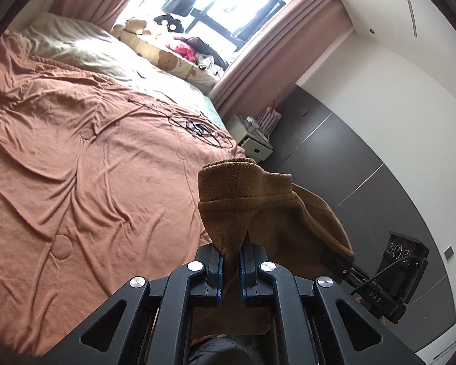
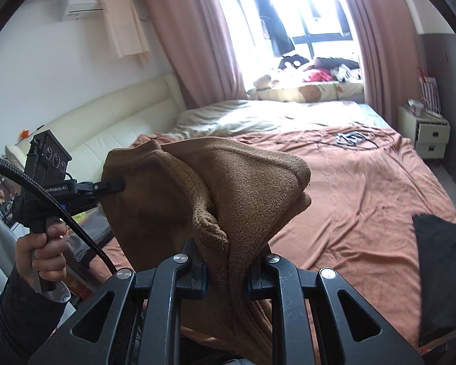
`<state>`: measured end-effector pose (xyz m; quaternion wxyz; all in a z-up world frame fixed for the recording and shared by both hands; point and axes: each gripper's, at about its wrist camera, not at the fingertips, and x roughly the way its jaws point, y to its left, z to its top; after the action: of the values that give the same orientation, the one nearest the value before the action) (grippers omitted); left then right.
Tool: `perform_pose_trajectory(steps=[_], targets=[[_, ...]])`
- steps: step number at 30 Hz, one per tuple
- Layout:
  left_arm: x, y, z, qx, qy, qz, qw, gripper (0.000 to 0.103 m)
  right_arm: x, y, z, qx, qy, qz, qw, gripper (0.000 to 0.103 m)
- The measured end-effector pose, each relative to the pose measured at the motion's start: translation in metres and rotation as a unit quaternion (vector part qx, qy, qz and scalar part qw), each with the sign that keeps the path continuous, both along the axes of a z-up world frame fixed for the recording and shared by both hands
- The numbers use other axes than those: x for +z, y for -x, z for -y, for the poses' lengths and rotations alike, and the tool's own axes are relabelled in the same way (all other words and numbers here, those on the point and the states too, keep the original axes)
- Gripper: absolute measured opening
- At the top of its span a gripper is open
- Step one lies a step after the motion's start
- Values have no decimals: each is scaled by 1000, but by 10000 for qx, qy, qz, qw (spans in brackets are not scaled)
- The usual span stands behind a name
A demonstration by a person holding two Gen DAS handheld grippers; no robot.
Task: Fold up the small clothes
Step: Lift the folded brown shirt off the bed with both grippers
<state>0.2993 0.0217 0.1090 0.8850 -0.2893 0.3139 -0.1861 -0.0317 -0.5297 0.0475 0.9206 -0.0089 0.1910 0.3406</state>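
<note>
A brown fleece garment (image 1: 258,200) hangs in the air between both grippers, above the near edge of the bed. My left gripper (image 1: 231,258) is shut on one bunched edge of it, the cloth squeezed between the blue pads. My right gripper (image 2: 228,261) is shut on another thick fold of the same brown garment (image 2: 215,182). In the right wrist view, the left gripper (image 2: 118,186) shows at the left, held by a hand (image 2: 42,243), its fingers pinching the cloth's far corner. In the left wrist view, the right gripper (image 1: 346,266) is at the lower right, pinching the garment.
The bed, with its rust-orange cover (image 1: 76,167), stretches ahead, with cables and a small device (image 1: 197,127) lying on it. A black cloth (image 2: 440,273) lies at the bed's right edge. White nightstand (image 2: 428,133), dark wardrobe doors (image 1: 334,158), pillows and soft toys (image 2: 288,88) by the window.
</note>
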Motion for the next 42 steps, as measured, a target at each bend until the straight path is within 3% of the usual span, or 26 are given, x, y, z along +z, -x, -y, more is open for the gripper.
perform_pose_trajectory(steps=[7, 15, 20, 36, 42], targets=[[45, 42, -32, 244, -124, 422, 9987, 8, 12, 39, -20, 383, 11, 228, 9990, 13], [67, 88, -84, 711, -203, 712, 9947, 8, 21, 43, -58, 853, 150, 415, 9954, 13], [77, 108, -123, 1027, -259, 854, 9907, 8, 19, 23, -91, 1147, 188, 475, 9921, 13], [68, 152, -262, 2025, -522, 840, 9743, 8, -12, -38, -194, 2153, 283, 273, 9757, 13], [61, 165, -326, 2373, -729, 729, 9659, 7, -20, -57, -247, 2193, 320, 328, 9746, 13]])
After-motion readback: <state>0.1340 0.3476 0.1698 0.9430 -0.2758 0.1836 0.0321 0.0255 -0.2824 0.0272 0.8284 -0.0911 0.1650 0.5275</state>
